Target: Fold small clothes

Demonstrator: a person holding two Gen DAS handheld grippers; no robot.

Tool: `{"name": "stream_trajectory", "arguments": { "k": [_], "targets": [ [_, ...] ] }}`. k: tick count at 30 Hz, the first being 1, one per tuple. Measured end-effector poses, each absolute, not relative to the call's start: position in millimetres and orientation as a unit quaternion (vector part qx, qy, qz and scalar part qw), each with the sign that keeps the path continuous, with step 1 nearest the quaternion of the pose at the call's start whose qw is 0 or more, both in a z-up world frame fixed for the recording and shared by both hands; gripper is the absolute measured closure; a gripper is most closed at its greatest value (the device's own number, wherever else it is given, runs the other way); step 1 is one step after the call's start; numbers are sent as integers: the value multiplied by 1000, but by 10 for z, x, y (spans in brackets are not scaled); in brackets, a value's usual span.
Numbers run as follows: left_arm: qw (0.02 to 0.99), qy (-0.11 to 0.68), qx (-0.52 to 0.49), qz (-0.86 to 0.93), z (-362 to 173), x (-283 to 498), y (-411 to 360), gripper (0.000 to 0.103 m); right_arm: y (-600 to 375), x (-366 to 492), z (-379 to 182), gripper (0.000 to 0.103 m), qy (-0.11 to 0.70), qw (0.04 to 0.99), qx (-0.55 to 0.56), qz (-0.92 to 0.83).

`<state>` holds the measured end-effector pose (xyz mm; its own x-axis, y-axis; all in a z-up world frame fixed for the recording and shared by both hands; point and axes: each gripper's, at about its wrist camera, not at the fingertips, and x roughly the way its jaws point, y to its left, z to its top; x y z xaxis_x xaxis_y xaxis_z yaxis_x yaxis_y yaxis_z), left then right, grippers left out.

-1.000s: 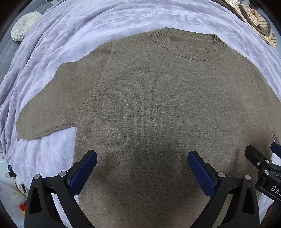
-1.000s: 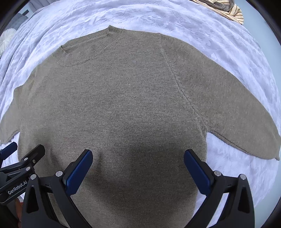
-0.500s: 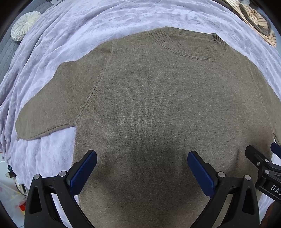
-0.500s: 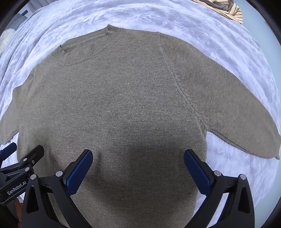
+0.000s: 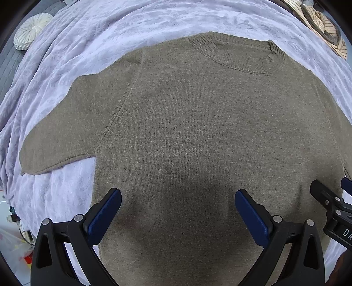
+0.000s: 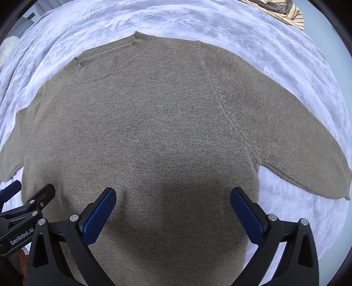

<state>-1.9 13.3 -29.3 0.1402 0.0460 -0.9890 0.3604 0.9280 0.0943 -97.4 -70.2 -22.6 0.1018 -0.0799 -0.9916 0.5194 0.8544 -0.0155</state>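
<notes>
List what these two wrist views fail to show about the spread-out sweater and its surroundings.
- Sweater bottom hem: cut off by the lower edge in both views, behind the open left tool and right tool.
- Striped cloth: cut by the top edge.
- Clutter, left wrist view: too small, blurred.

Left wrist view. A brown knitted sweater (image 5: 198, 136) lies flat and unfolded on a pale lilac bedspread (image 5: 92, 39), collar (image 5: 239, 55) at the far side, one short sleeve (image 5: 66, 132) spread to the left. The left tool (image 5: 178, 211) hangs over the near part of the sweater, blue pads (image 5: 103, 215) wide apart, gripping nothing. Part of the right tool (image 5: 332, 206) shows at the right edge. A round white cushion (image 5: 30, 28) lies far left; striped fabric (image 5: 321, 24) far right.
</notes>
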Motion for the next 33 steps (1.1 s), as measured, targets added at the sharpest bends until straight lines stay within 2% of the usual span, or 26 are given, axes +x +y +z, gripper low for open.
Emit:
{"name": "stream_trajectory", "arguments": {
  "k": [33],
  "targets": [
    [736,649,158,-109,-289,2,224,0,-710,-982,-174,0,637,722,170,-210]
  ]
}}
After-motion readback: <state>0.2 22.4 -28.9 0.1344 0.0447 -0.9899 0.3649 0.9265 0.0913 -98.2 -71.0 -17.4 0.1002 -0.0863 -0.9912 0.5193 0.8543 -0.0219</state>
